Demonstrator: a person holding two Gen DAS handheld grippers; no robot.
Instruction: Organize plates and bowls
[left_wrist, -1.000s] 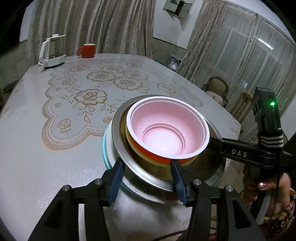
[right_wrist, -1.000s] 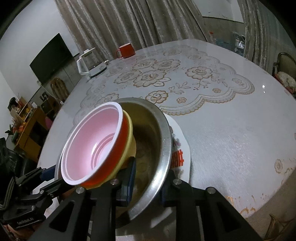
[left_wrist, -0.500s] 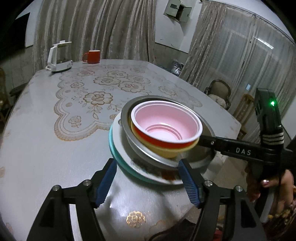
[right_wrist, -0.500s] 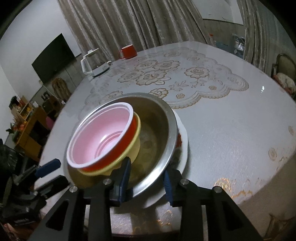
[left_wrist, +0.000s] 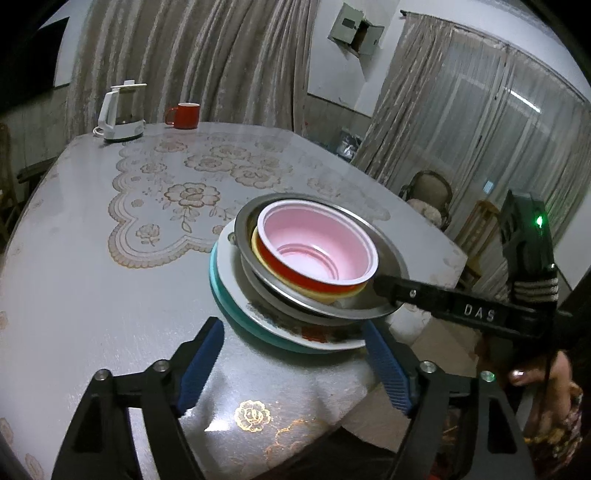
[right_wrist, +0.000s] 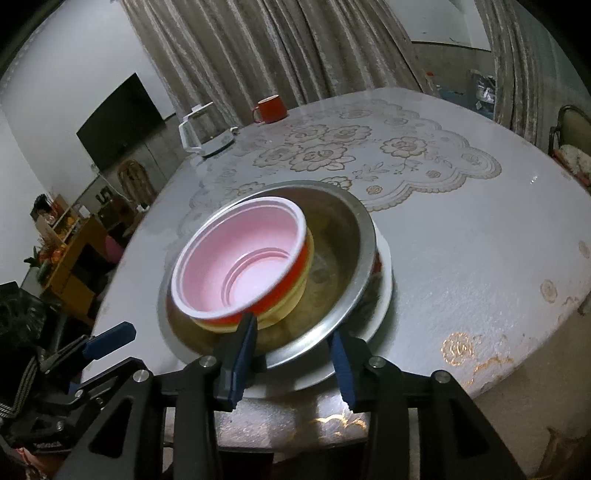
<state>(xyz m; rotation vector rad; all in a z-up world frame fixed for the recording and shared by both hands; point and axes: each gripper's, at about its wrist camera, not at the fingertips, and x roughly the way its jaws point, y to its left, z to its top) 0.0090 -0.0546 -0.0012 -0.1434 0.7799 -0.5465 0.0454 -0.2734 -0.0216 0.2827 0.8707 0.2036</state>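
Both jaws were opening, gripping nothing: the left gripper (left_wrist: 295, 365) clear, the right gripper (right_wrist: 295, 354) straddling the steel basin's (right_wrist: 351, 280) rim. The tilted pink-lined red plastic bowl (right_wrist: 240, 266) could slide; the stack overhung the table edge (left_wrist: 417, 325).

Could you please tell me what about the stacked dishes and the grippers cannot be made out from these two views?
- Yellow bowl: only its rim shows in both views; the red bowl nested inside hides the rest.
- Teal plate: an edge sliver in the left view; the white plate covers it.
- Right gripper, jaws opening: whether its pads touch the steel basin is unclear.
- Left gripper, opening: clear of the stack.
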